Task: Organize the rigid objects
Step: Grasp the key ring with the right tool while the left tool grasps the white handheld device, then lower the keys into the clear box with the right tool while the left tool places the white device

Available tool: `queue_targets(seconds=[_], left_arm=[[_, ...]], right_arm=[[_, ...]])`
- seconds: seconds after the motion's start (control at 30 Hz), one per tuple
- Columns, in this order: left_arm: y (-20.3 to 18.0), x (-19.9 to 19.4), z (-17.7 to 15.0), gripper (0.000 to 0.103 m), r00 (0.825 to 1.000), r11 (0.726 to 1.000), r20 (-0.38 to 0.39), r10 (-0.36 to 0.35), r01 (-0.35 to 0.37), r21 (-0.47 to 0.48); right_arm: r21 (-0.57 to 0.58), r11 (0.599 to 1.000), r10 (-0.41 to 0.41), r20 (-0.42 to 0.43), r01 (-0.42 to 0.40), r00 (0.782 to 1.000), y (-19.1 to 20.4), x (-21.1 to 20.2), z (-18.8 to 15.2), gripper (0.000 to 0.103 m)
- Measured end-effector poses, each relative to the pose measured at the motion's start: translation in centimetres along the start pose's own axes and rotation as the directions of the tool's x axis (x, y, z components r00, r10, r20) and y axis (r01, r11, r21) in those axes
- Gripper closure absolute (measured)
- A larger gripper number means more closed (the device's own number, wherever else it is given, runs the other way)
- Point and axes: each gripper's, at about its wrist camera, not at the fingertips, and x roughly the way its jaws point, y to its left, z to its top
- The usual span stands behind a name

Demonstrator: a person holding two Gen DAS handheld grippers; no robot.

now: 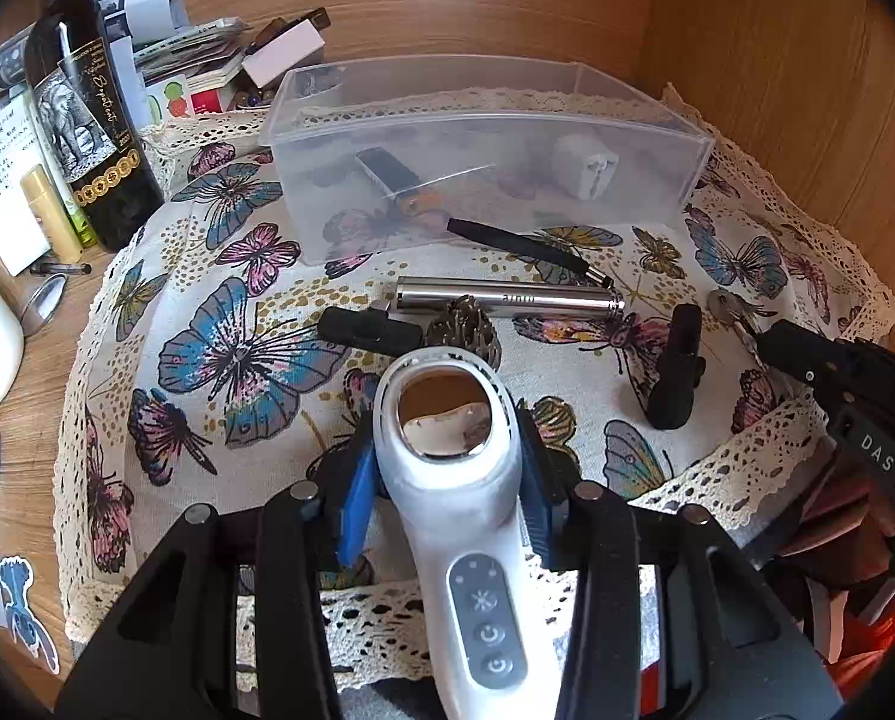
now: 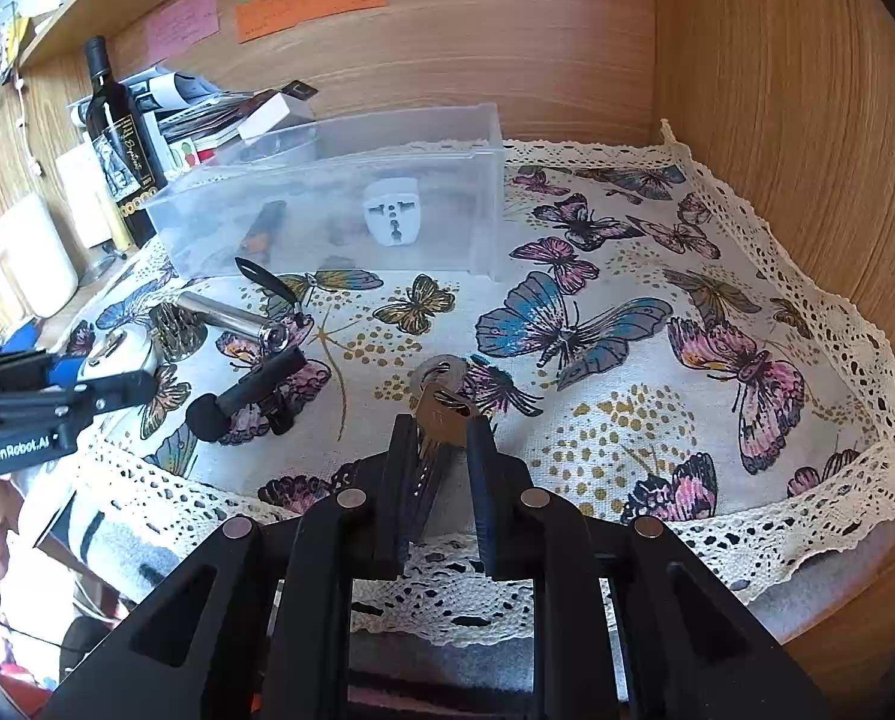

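Two grippers, each one holding something

The left gripper (image 1: pixel 447 474) squeezes a smooth white plastic wand (image 1: pixel 447 480); the right gripper (image 2: pixel 441 426) pinches flat shiny metal keys (image 2: pixel 441 402). Both are in front of the clear box (image 1: pixel 477 138), over the bumpy butterfly cloth (image 1: pixel 219 360). The wand's rounded neck is slippery, so it could slide out when lifted. The thin keys might twist loose.

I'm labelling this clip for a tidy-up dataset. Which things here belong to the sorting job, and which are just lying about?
Job:
clear bin, white adapter inside it
white handheld device, in the left gripper
keys, in the right gripper
silver flashlight
black pen
pine cone

Lying about:
wine bottle
sticky notes
paper pile
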Motion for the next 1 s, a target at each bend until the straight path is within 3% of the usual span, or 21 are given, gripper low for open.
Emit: queue_targets(seconds=[0.07, 0.33, 0.5, 0.57, 0.63, 0.7, 1.0], left_arm=[[0.1, -0.2, -0.5, 0.055, 1.0, 1.0, 0.001, 0.002, -0.002, -0.006], [0.1, -0.7, -1.5, 0.051, 1.0, 1.0, 0.02, -0.001, 0.001, -0.025], [0.4, -0.5, -1.4, 0.056, 0.999, 0.999, 0.044, -0.016, 0.017, -0.038], [0.4, -0.5, -1.3, 0.064, 0.999, 1.0, 0.051, -0.008, 0.01, -0.027], [0.4, -0.4, -1.3, 0.064, 0.998, 1.0, 0.055, -0.011, 0.012, -0.02], [0.4, -0.4, -1.4, 0.064, 0.998, 1.0, 0.061, -0.012, 0.013, -0.015], [1.9, -1.2, -0.5, 0.064, 0.996, 0.998, 0.088, -0.03, 0.035, -0.058]], right_arm=[[0.005, 1.0, 0.002, -0.012, -0.002, 1.0, -0.1, 0.3, 0.3, 0.086], [0.083, 0.994, 0.071, -0.045, -0.067, 0.996, -0.3, 1.8, 1.2, 0.063], [0.045, 0.999, 0.014, -0.039, -0.013, 0.999, 0.4, 2.6, 1.4, 0.065], [0.002, 0.999, -0.035, -0.034, 0.035, 0.999, 1.1, 3.0, 1.5, 0.069], [-0.027, 0.998, -0.063, -0.023, 0.062, 0.998, 1.5, 3.3, 1.6, 0.077], [-0.036, 0.997, -0.07, -0.023, 0.069, 0.997, 1.5, 3.5, 2.0, 0.082], [-0.007, 0.999, -0.049, -0.015, 0.049, 0.999, 0.7, 2.7, 2.8, 0.083]])
